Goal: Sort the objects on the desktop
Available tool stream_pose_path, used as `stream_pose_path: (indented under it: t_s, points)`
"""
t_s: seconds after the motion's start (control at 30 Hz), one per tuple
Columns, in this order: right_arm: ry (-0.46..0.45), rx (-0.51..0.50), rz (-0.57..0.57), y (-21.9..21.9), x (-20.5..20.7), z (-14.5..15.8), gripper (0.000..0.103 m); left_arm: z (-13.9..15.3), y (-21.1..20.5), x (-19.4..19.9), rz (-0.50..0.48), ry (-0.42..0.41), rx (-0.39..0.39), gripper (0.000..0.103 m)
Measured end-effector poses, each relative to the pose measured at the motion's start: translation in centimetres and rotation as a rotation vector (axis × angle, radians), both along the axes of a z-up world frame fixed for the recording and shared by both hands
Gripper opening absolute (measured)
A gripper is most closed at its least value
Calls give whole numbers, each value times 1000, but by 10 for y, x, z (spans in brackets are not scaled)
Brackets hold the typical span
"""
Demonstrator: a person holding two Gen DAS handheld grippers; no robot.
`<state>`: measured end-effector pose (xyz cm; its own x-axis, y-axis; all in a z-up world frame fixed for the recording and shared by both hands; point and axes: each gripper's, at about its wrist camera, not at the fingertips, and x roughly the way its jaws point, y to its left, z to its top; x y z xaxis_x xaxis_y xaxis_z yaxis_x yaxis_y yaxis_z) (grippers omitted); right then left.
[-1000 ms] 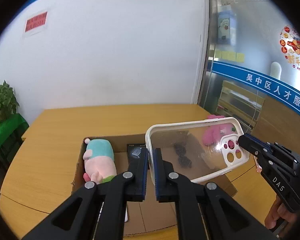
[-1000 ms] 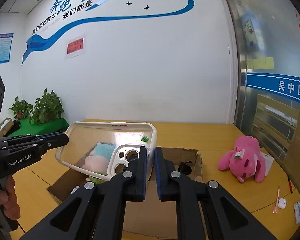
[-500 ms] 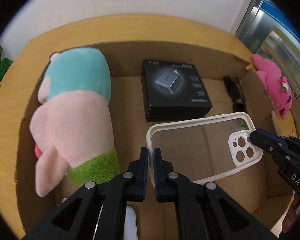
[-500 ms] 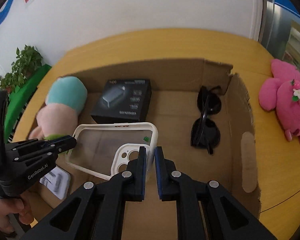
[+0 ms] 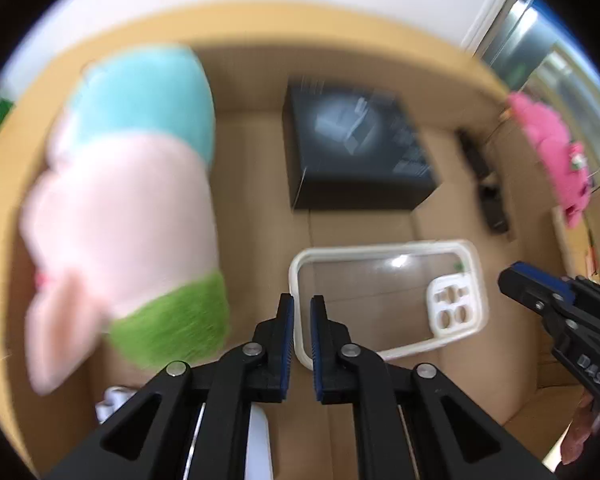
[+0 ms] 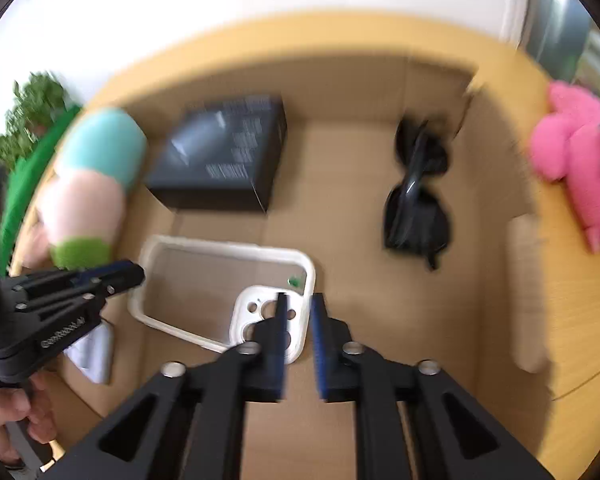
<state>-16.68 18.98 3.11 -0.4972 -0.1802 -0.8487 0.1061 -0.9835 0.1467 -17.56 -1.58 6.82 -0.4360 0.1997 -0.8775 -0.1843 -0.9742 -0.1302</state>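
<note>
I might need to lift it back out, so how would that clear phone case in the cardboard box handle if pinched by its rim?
The phone case looks thin and hollow, so probably light. Its glossy clear back catches glare, so it may slip between pads. It is an open shell with a soft-looking white rim, likely to flex somewhat if pinched at one end. Lying flat on the box floor, it should not roll.

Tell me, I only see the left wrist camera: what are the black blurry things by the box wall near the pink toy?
Observer: Folded black sunglasses, lying on the cardboard box floor.
Operator: What's between the other gripper's fingers?
Observer: The phone case, by its camera corner; the right gripper jaws are opening.
Operator: And the green smudge far left?
Observer: A leafy plant beyond the table edge.
</note>
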Motion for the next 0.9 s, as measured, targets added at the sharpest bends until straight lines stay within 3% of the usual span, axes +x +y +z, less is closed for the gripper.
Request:
stream_pose_path:
  t_s: [0.03, 0.07, 0.13, 0.17, 0.27, 0.33, 0.5, 0.57, 0.63, 0.9]
  points:
    - [87, 0, -21, 3, 20, 18, 78, 18, -3, 17, 1, 86, -1, 23]
    - [177, 1, -46, 6, 41, 33, 103, 35, -7, 38, 8, 177, 1, 33]
    - [380, 5, -88, 9, 96, 53, 103, 60, -16, 84, 39, 368, 0, 89]
    - [436, 5, -86, 6, 115, 55, 103, 69, -19, 109, 65, 472, -10, 93]
    - [550, 65, -90, -8, 158, 38, 103, 71, -22, 164, 105, 659, -47, 93]
    - [594, 96, -106, -6, 172, 19, 103, 58, -23, 178, 130, 703, -61, 94]
    - [528, 65, -129, -8, 173, -11, 103, 20, -26, 175, 202, 640, -108, 94]
    - [513, 62, -131, -7, 168, -21, 103, 7, -32, 174, 216, 612, -94, 94]
    - [547, 111, -120, -15, 175, -25, 103, -2, -31, 173, 217, 595, -96, 94]
    - [585, 105, -112, -18, 182, -25, 103, -8, -31, 177, 209, 639, -102, 95]
